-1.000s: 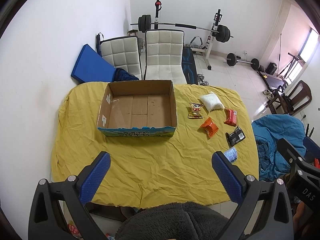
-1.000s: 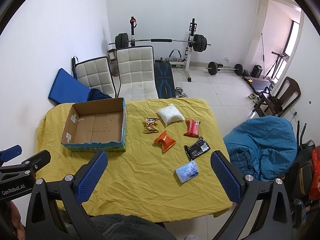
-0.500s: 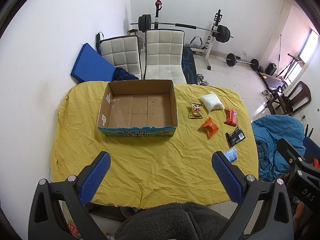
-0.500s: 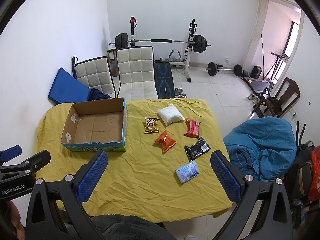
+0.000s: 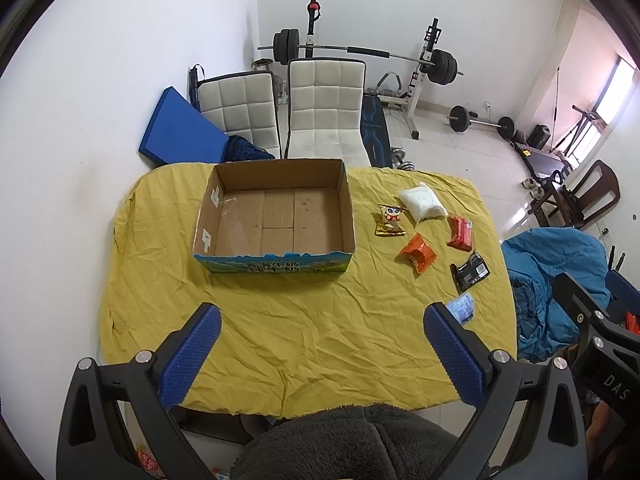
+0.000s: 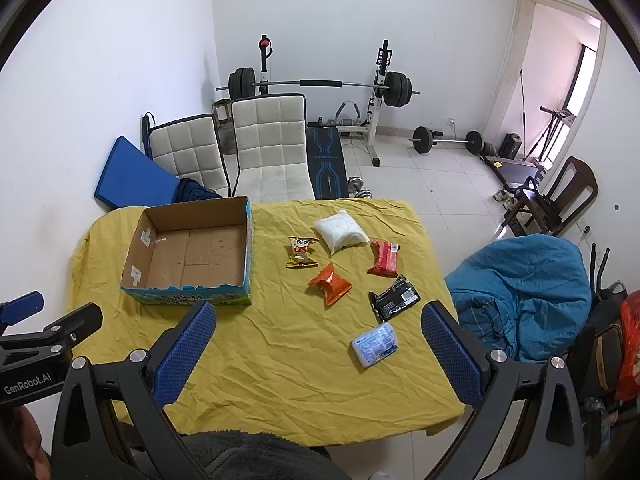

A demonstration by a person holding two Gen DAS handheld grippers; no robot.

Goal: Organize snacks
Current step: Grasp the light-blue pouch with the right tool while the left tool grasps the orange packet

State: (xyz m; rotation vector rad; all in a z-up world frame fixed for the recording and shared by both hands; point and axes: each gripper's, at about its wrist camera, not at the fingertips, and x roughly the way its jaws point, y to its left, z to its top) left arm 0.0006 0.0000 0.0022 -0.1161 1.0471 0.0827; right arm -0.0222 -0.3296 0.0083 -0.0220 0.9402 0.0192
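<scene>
An open empty cardboard box (image 5: 276, 216) (image 6: 192, 254) sits on the yellow-clothed table (image 5: 280, 320) (image 6: 280, 352), left of centre. To its right lie several snack packets: a cartoon packet (image 6: 301, 251), a white bag (image 6: 340, 232), an orange packet (image 6: 330, 282), a red packet (image 6: 385, 257), a black packet (image 6: 394, 297) and a pale blue packet (image 6: 376, 344). My left gripper (image 5: 320, 354) hangs open above the table's near edge. My right gripper (image 6: 316, 354) is open too, high over the near edge, empty.
Two white padded chairs (image 6: 268, 148) stand behind the table, with a blue mat (image 6: 132, 180) by the wall. A barbell rack (image 6: 320, 88) stands further back. A blue beanbag (image 6: 524, 280) lies right of the table.
</scene>
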